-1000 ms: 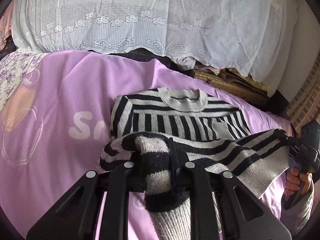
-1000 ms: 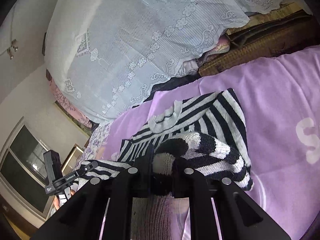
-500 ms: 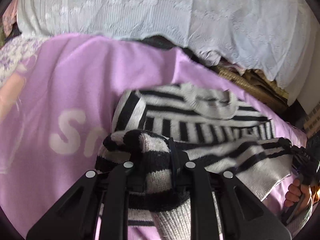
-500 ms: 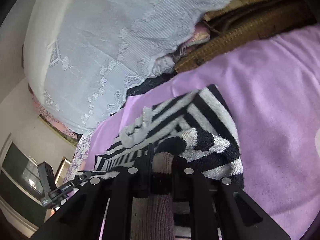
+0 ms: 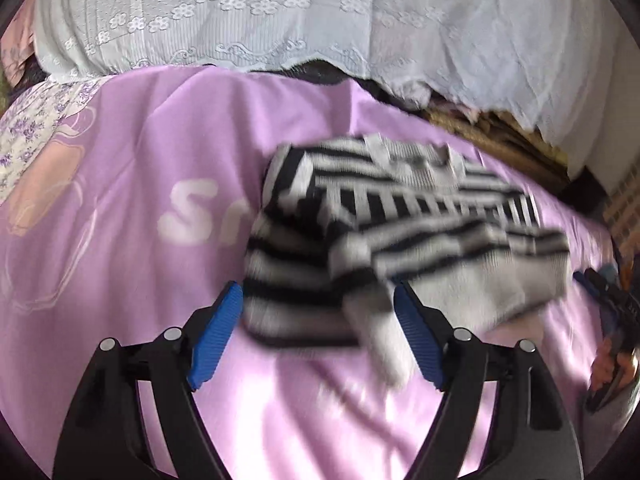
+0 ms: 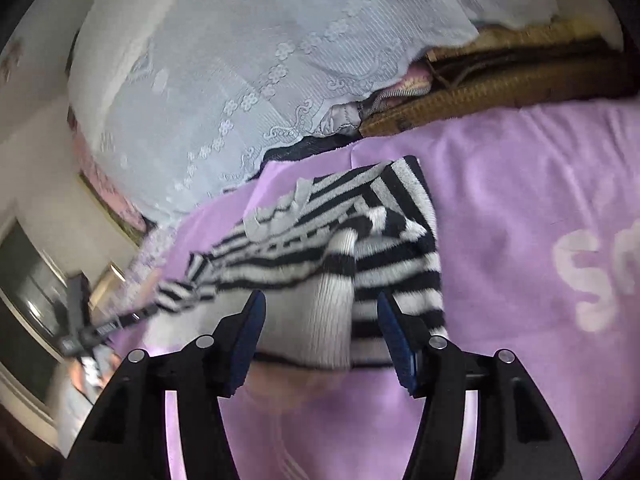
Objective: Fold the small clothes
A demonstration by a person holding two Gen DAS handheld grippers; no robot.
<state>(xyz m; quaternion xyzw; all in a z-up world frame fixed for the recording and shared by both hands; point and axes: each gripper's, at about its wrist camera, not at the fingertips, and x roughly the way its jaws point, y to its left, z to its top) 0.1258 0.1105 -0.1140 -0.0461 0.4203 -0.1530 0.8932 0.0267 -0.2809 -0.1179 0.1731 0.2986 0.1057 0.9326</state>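
Both grippers spread wide, gripping nothing: left gripper (image 5: 318,334) with blue pads (image 5: 214,336) either side of the near edge of the striped sweater (image 5: 384,240), right gripper (image 6: 320,332) likewise straddling a pale sleeve cuff (image 6: 334,300). Sweater lying folded on the purple blanket (image 5: 140,160), collar (image 5: 416,164) toward the white lace cover (image 5: 280,12), long axis running side to side across the left wrist view. Motion-blurred in both views; other gripper visible at each frame's edge.
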